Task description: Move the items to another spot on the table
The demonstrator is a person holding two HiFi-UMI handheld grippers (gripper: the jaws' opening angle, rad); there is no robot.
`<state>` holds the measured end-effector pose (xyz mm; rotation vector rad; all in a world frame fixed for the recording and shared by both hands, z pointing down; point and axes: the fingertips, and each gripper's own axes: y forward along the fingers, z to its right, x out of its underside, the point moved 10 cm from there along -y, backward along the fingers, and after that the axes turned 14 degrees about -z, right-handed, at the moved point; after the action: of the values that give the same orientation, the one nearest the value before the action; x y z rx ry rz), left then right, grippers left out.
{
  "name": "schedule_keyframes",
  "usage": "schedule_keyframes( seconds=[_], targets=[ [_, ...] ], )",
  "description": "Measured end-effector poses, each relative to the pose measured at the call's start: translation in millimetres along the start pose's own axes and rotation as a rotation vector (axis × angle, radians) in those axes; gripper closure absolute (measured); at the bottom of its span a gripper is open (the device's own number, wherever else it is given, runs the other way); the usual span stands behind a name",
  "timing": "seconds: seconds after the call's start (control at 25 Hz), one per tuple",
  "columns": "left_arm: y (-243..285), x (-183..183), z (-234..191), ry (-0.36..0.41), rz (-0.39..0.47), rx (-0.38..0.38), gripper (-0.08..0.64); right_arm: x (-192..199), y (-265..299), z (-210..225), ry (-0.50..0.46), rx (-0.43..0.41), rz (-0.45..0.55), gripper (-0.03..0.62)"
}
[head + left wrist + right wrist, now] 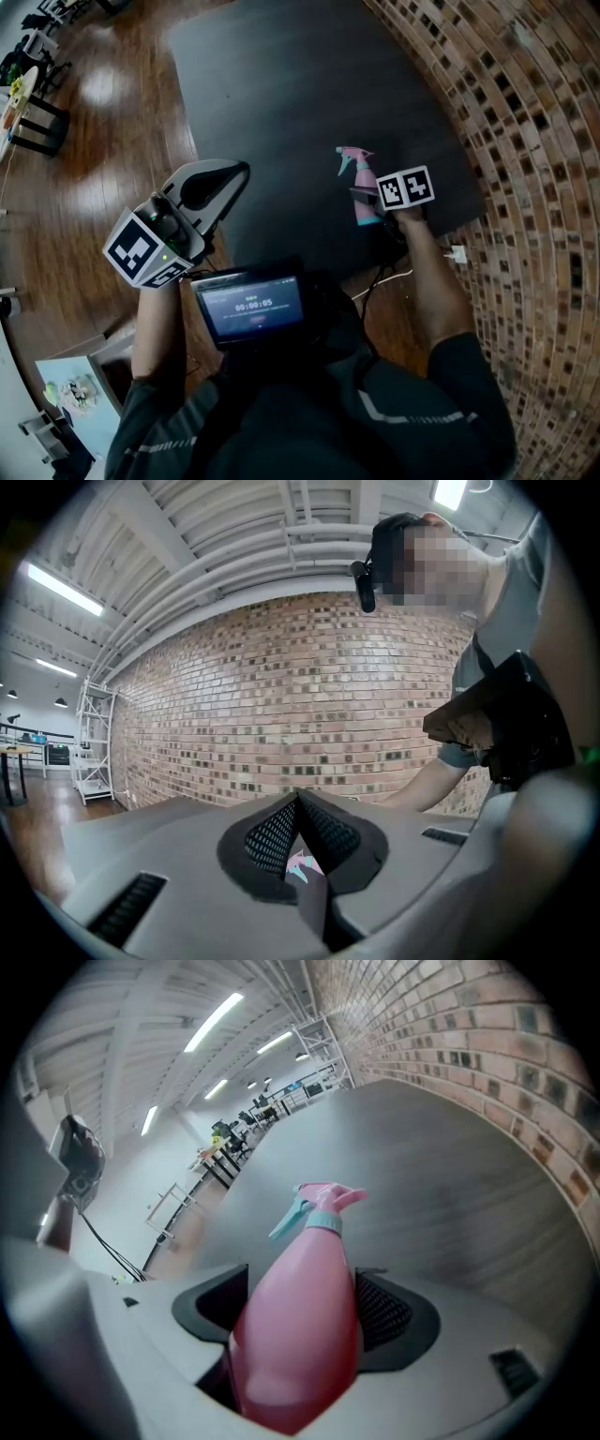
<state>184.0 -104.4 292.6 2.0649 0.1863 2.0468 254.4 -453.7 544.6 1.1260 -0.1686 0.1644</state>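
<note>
A pink spray bottle [362,195] with a pale blue trigger stands upright near the front right corner of the black table [300,84]. My right gripper [371,199] is shut on its body. In the right gripper view the bottle [305,1335] fills the gap between the wide-set jaws, and the meshed pad [382,1312] lies against its right side. I cannot tell whether its base touches the table. My left gripper [240,171] hovers at the table's front left edge, apart from the bottle. Its jaws [298,803] are shut with nothing between them.
A brick wall [525,112] runs along the table's right side. A white plug [457,253] and its cable lie on the floor by the table's near corner. Wooden floor [103,141] spreads to the left. A small screen [253,307] sits at the person's chest.
</note>
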Motion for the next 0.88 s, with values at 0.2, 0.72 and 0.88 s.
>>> schedule_keyframes(
  seconds=[0.2,0.72,0.88],
  targets=[
    [-41.6,-3.5,2.4,0.022,0.019,-0.050,0.563,-16.6,-46.0,-61.7,-0.107,-0.013,0.185,0.223],
    [-224.8,14.1,14.3,0.034,0.064,-0.270,0.563,-65.5,-57.8,-276.5,-0.396,-0.080,0.361,0.224],
    [-285.5,25.6,19.7,0.022,0.088,-0.355,0.563,-76.6,-43.3,-340.7,-0.482,-0.107,0.369,0.224]
  ],
)
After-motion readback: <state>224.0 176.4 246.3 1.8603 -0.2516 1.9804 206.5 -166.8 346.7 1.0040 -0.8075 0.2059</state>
